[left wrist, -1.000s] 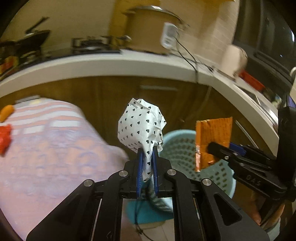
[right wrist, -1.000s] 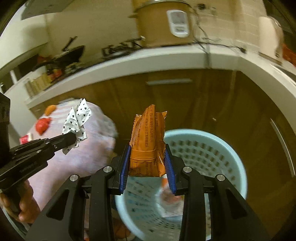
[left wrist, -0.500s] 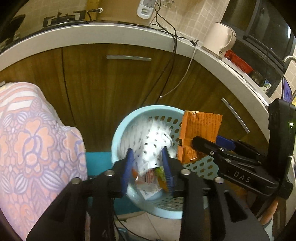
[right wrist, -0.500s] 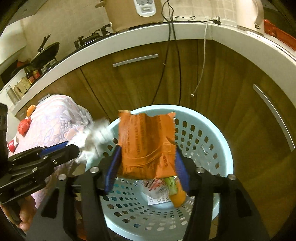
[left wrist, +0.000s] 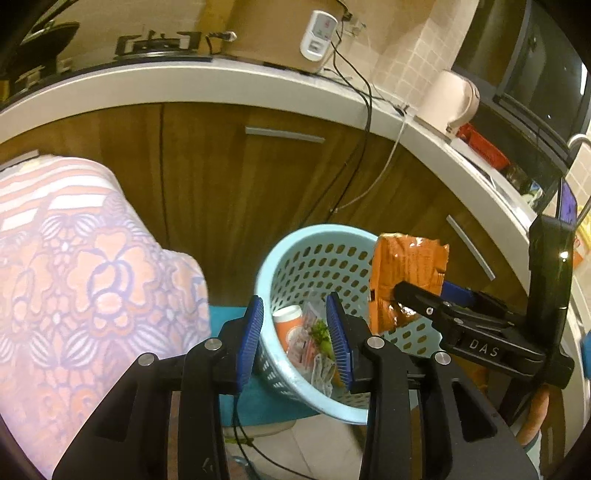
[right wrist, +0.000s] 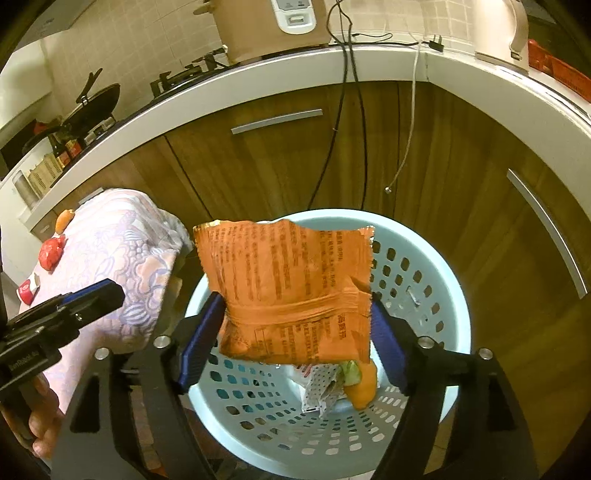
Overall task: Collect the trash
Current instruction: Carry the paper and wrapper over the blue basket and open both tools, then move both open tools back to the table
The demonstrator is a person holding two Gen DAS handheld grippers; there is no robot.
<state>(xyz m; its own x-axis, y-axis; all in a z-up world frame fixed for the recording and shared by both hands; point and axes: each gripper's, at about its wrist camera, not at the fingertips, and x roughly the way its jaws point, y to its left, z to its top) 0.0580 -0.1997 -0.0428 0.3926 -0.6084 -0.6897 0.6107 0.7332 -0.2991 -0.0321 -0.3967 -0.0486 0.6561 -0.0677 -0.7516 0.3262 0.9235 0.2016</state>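
Orange wrapper [right wrist: 291,291]: flattened snack packet, torn along its top edge, printed with dense small characters too fine to read; it stood roughly upright between the pads of the right gripper [right wrist: 295,332], long axis running across the jaws from one blue pad to the other, directly above the mouth of the pale blue basket [right wrist: 424,266]. The right jaws were opening, the packet's edges at or just off the pads; whether the pads still pressed it could not be told. Judged position: clear of the rim and over the basket's middle, so a straight drop should carry it in. Left gripper [left wrist: 295,339]: jaws apart with nothing between them, also aimed down into the basket from the other side; in the right wrist view it sat to the left, nearer the patterned cloth [right wrist: 122,258] than the basket. Basket contents: white heart-printed paper [right wrist: 321,387], an orange cup [left wrist: 290,325], a green scrap and other wrappers. Remaining trash, judged: red and orange scraps [right wrist: 51,251] on the cloth, well apart from both grippers, the left hand nearer. Legible writing: "DAS" on the right gripper body as seen from the left wrist; faint lettering on the left gripper body, not readable. Background: rice cooker [right wrist: 273,26], kettle [left wrist: 450,103], cords hanging over the wooden cabinet [right wrist: 280,158].
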